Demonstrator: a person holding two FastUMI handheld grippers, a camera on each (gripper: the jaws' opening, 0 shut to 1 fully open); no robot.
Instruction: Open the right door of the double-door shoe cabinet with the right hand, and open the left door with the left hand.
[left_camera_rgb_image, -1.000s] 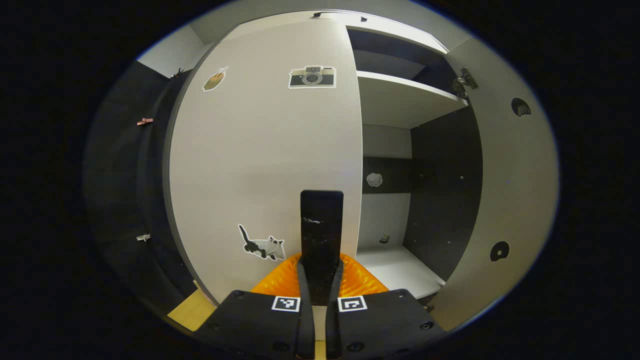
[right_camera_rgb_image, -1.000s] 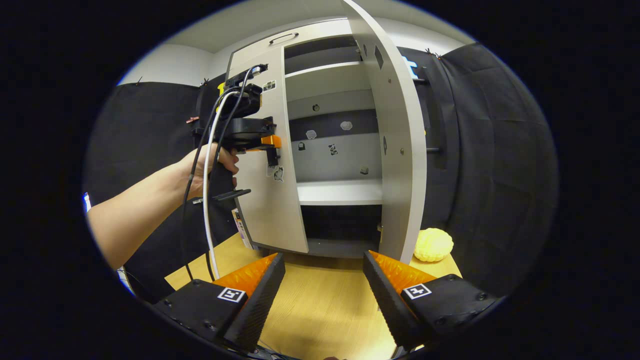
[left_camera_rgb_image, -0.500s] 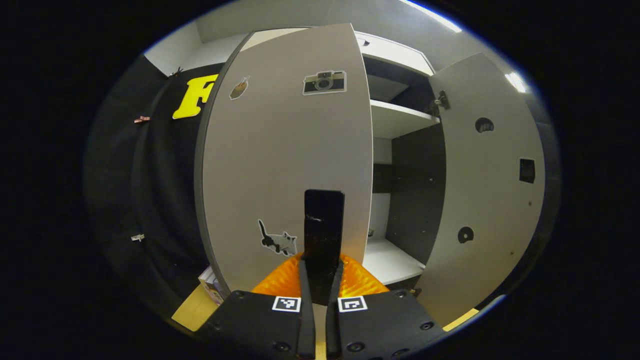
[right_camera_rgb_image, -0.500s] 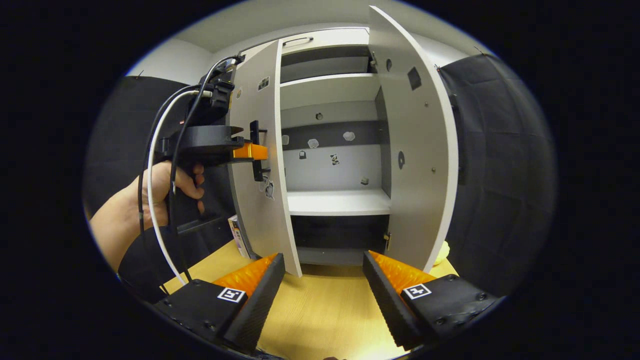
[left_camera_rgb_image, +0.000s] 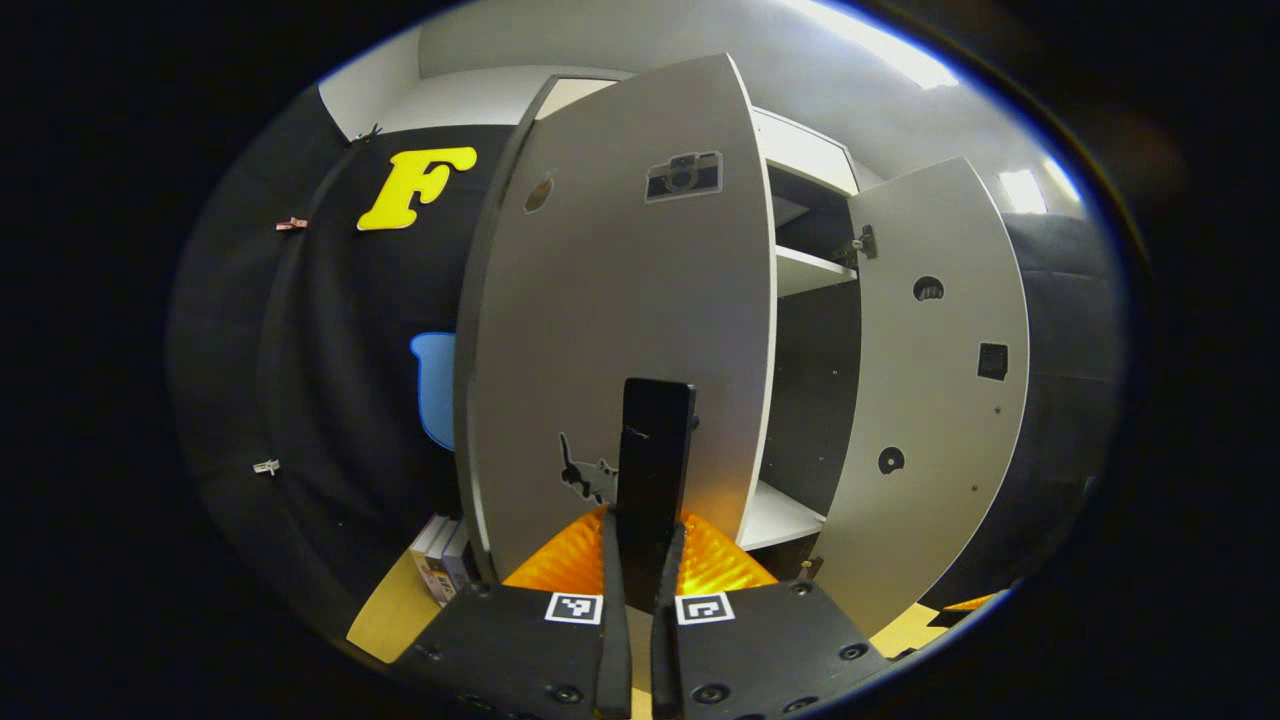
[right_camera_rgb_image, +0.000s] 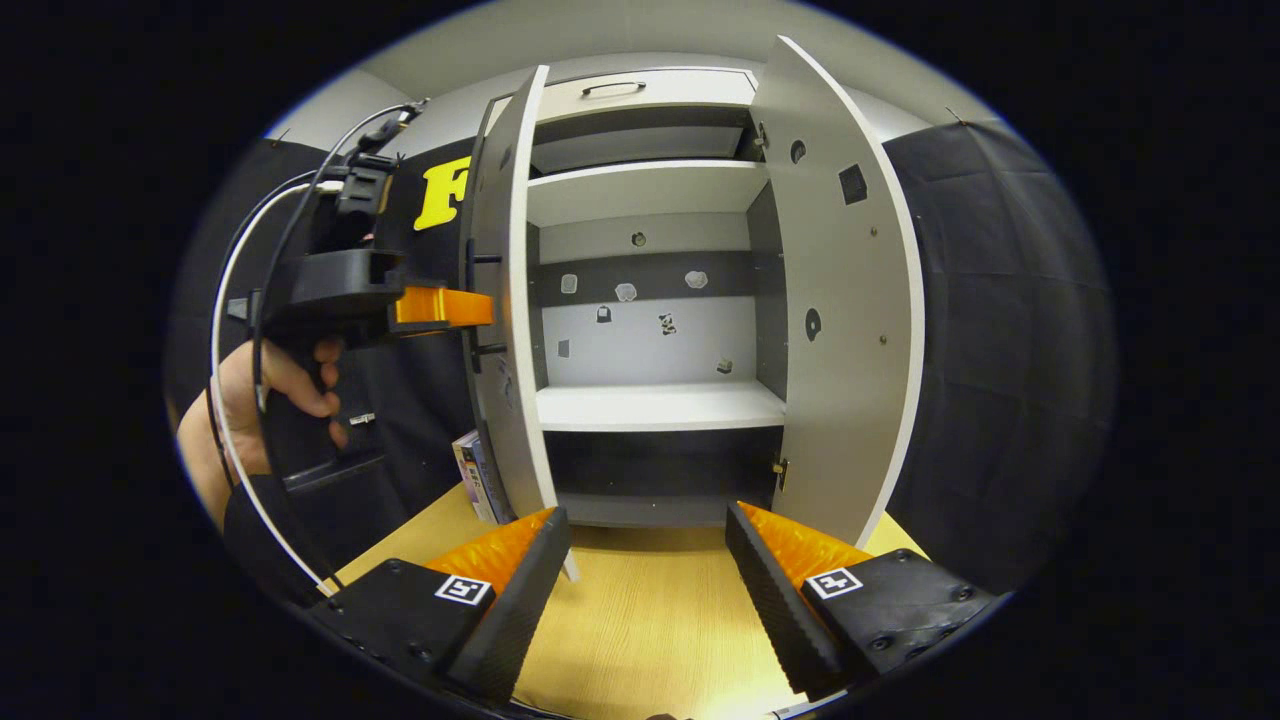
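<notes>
We have the left claw (left_camera_rgb_image: 641, 540) clamped on the black handle (left_camera_rgb_image: 652, 440) of the left door (left_camera_rgb_image: 620, 330). We should keep that grip firm and follow the hinge arc outward, not pull straight. The right door (right_camera_rgb_image: 845, 330) stands wide open on the right. The right claw (right_camera_rgb_image: 648, 560), fingers apart and empty, hangs over the tabletop (right_camera_rgb_image: 640, 620), well back from the shoe cabinet (right_camera_rgb_image: 650, 400).

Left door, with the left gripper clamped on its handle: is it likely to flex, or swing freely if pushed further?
The left door looks like a flat, thick board, so probably stiff. The left gripper holds only its handle, yet the panel hangs straight. It stands well open, like the right door, so it probably swings easily on its hinges.
</notes>
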